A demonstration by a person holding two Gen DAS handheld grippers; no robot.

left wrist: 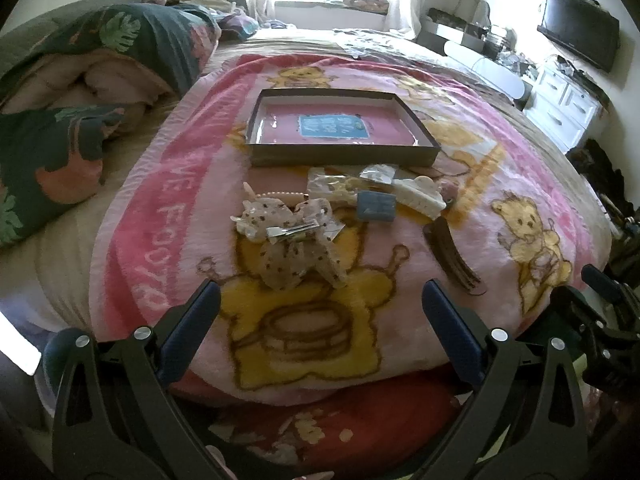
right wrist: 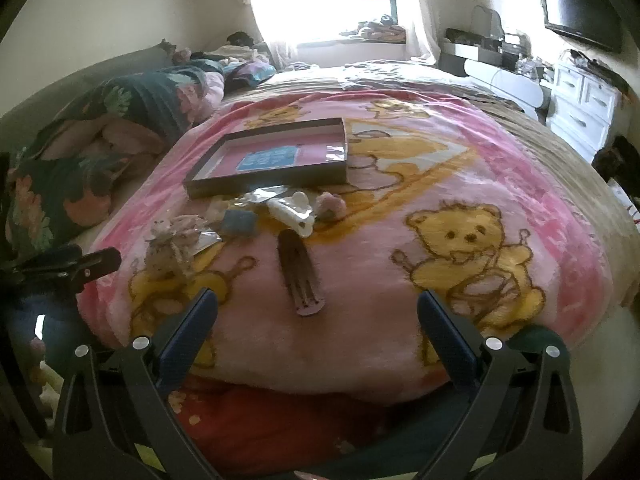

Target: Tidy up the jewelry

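Pink plush covers the near half of the bed: a bear-print blanket spread flat, with a dark floral duvet bunched along its left side. Left tongs hover low over the blanket's near edge, fingers wide apart and empty. Just ahead of them lies a spotted fabric bow hair clip, its metal clasp facing up. Beyond the bow sits a shallow open box with a pink floor and a blue label. Between bow and box, a strand of pearl beads and small clear packets lie in a loose heap. A small blue box rests right of the bow, touching a white claw clip. Farther right, a brown snap clip lies apart from the heap, directly ahead of the right tongs, which are likewise spread open and hold nothing. White drawers stand at the far right under a wall-mounted television.
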